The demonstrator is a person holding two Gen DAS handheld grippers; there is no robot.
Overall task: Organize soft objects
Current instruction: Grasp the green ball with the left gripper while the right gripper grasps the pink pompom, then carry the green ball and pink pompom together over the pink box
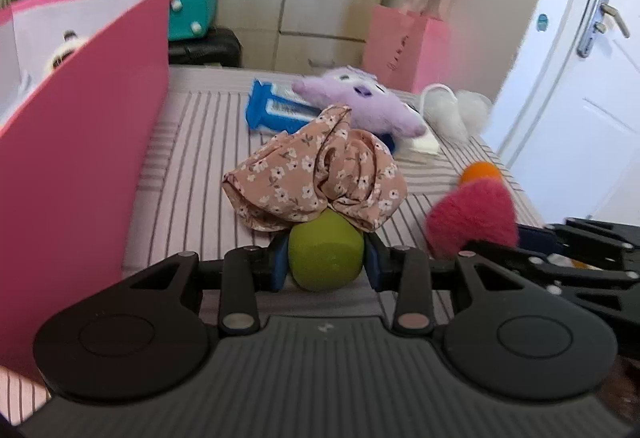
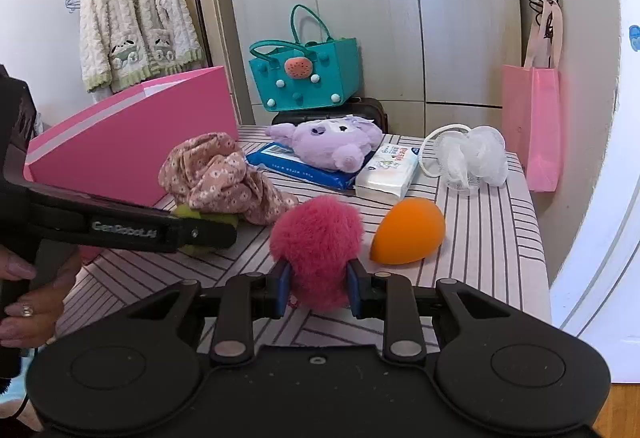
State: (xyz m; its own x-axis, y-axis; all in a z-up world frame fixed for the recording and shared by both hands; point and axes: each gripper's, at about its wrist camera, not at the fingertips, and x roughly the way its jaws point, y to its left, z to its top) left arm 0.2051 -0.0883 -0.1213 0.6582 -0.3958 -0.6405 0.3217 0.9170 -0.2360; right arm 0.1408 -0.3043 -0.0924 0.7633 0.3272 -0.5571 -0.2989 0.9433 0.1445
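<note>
My left gripper [image 1: 326, 264] is shut on a green sponge [image 1: 326, 258], held low over the striped table [image 1: 200, 141]; it also shows in the right wrist view [image 2: 208, 226]. A floral pink scrunchie cloth [image 1: 316, 177] lies just beyond it, touching the sponge [image 2: 192, 213]. My right gripper [image 2: 318, 288] is shut on a fluffy pink heart pompom [image 2: 316, 238], seen also at the right of the left wrist view [image 1: 472, 217]. An orange egg-shaped sponge [image 2: 408, 230] lies right of it. The open pink box [image 1: 80, 125] stands at the left.
A purple plush [image 2: 328, 145] lies on a blue wipes pack [image 2: 296, 165], with a white tissue pack [image 2: 388, 169] and a white mesh bath puff [image 2: 476, 153] at the back right. A teal bag [image 2: 304, 77], a pink paper bag [image 2: 532, 117] and wardrobe stand behind.
</note>
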